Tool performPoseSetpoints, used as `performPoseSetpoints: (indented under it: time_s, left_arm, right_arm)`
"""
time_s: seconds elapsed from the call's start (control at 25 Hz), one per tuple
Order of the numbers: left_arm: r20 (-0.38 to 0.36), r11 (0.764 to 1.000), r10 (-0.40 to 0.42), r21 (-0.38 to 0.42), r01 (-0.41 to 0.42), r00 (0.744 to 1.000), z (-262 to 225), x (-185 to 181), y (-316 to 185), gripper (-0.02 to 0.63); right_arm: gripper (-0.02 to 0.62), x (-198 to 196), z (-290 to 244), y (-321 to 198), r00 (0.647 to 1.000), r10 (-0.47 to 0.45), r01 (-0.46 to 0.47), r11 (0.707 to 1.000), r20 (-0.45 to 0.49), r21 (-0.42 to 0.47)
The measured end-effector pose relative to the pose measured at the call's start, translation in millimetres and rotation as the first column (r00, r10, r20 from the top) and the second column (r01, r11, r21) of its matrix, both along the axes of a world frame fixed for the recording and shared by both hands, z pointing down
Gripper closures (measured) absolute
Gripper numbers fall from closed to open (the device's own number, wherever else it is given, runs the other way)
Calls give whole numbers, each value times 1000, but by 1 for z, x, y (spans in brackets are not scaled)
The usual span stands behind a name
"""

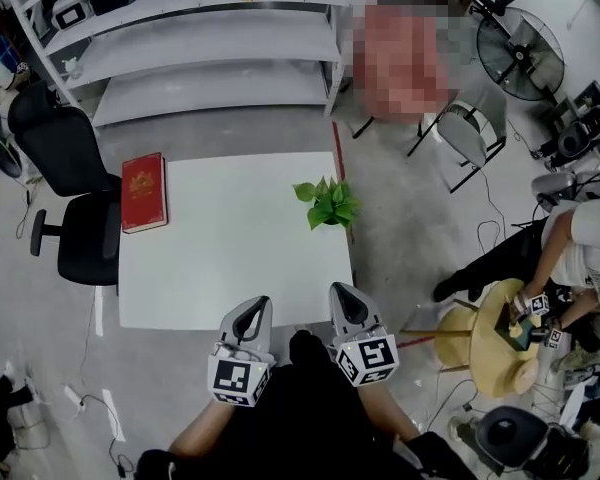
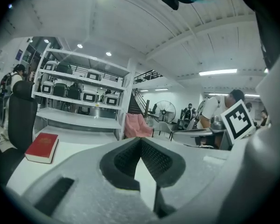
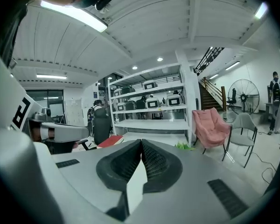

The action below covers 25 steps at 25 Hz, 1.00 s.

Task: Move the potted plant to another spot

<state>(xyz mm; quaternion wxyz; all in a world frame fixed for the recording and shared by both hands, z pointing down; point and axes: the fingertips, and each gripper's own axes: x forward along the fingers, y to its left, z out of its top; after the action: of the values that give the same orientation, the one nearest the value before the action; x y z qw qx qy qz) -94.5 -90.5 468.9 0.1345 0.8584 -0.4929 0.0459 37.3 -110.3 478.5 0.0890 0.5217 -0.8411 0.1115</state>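
A small potted plant [image 1: 327,203] with green leaves stands near the right edge of the white table [image 1: 230,258], toward its far side. Its leaves [image 3: 183,146] peep over the right jaw in the right gripper view. My left gripper [image 1: 256,307] and right gripper [image 1: 340,294] hover side by side at the table's near edge, well short of the plant. Both are shut with nothing between the fingertips. In the left gripper view the left gripper [image 2: 140,140] points across the table, and in its own view the right gripper [image 3: 141,142] does the same.
A red book [image 1: 144,191] lies at the table's far left corner. A black office chair [image 1: 75,198] stands left of the table. White shelving [image 1: 210,38] runs behind it, with a pink chair [image 3: 210,127] to its right. A person sits at a round wooden stool [image 1: 490,338] on the right.
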Motion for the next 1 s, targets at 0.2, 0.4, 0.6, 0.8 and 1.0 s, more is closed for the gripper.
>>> performPoseSetpoints:
  time_s: [0.2,0.4,0.6,0.8,1.0]
  left_arm:
    - [5,999,-47,-4,47,999,0,14,-33,589]
    - [16,997,-70,-10,70,997,2,29,-58,589]
    - [21,994,-102,-30,102,995,9,38,-83,589]
    - [30,993,-109,-36,110,994,14,47,-103,589]
    - [33,989,-134,-60,136,990,20,52,-119,589]
  right_arm:
    - [583,19,10,-43,999,-33,33,999,-38,-11]
    - [583,35,28,-79,995,-68,65,996,-66,-54]
    - [583,41,52,-108,985,-128,115,987,-118,-113]
    - [581,39,77,-131,960,-210,178,969,-187,-172]
    - [580,40,104,-152,930,-275,217,947,-243,-238]
